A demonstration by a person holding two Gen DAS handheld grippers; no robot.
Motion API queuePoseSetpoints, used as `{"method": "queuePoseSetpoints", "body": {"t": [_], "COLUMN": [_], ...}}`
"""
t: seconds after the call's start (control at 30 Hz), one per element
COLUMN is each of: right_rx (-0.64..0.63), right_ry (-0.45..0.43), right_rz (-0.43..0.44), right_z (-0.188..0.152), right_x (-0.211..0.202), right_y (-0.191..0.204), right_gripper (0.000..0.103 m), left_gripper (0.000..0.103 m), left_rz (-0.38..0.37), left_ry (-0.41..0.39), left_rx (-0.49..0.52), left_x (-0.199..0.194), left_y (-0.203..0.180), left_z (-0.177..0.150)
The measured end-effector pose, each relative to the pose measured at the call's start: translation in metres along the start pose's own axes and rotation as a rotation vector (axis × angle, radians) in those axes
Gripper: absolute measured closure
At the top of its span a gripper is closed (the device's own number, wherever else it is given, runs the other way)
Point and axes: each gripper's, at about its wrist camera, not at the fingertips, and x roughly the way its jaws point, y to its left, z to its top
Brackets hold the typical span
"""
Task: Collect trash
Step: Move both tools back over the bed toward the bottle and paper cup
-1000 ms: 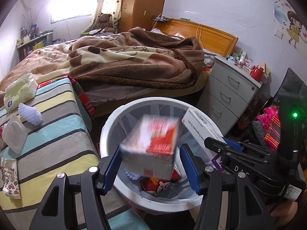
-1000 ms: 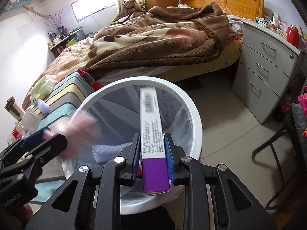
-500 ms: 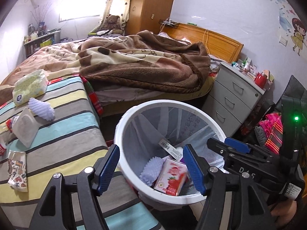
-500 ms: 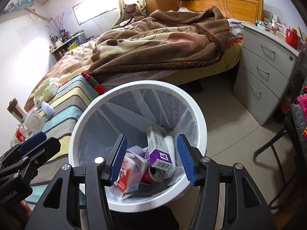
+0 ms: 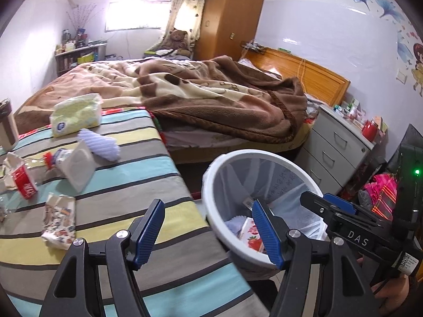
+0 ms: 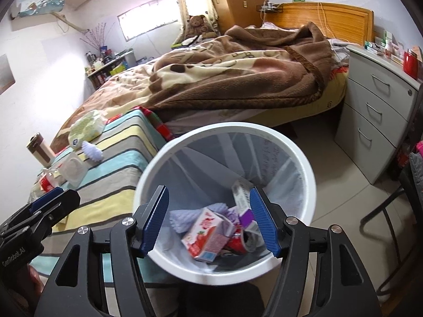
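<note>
A white trash bin [image 6: 304, 163] with a clear liner stands on the floor beside the striped table. In it lie a strawberry milk carton [image 6: 208, 233], a purple-and-white box [image 6: 242, 194] and a lilac pad [image 6: 182, 218]. My right gripper [image 6: 210, 220] is open and empty right above the bin. My left gripper [image 5: 208, 233] is open and empty over the table edge, left of the bin [image 5: 211, 174]. On the table lie a patterned wrapper [image 5: 58, 220], a red-and-white carton [image 5: 22, 179], a white packet [image 5: 78, 167] and a lilac pad [image 5: 101, 146].
The striped table [image 5: 137, 185] also holds a tissue pack [image 5: 76, 117] and a tumbler [image 5: 6, 124]. A bed with a brown blanket [image 5: 211, 97] lies behind. Grey drawers [image 6: 375, 113] stand right of the bin; a chair [image 6: 391, 211] is at far right.
The left gripper let the strawberry carton drop into the bin, the right let go of the purple box. Both jaws opened. The left gripper swung left toward the table.
</note>
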Motion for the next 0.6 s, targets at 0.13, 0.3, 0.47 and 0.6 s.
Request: {"method": "queuePoseSetpoints", "body": {"t": [0.13,0.3,0.47,0.6], "right_rx": [-0.018,-0.046,-0.078,-0.104], "right_ry": [-0.015,-0.030,-0.021,-0.006], "right_rz": [0.032,0.081,0.124,0.160], "right_z": [-0.002,-0.006,-0.009,-0.013], "right_x": [-0.001,0.000,0.005,0.010], "right_y": [0.011,0.031,0.054,0.071], "right_gripper": [0.038,0.036,0.035,0.035], "left_gripper": [0.035,0.034,0.033,0.032], "left_rz": [0.026,0.074,0.134,0.171], "left_ry": [-0.019,-0.039,-0.053,-0.064], "left_rx": [-0.034,-0.084,-0.142,-0.188], "left_x": [-0.013,-0.025,-0.039,-0.048], "left_y": [0.018,0.047,0.082,0.110], "left_z": [-0.003,-0.007,-0.015,-0.020]}}
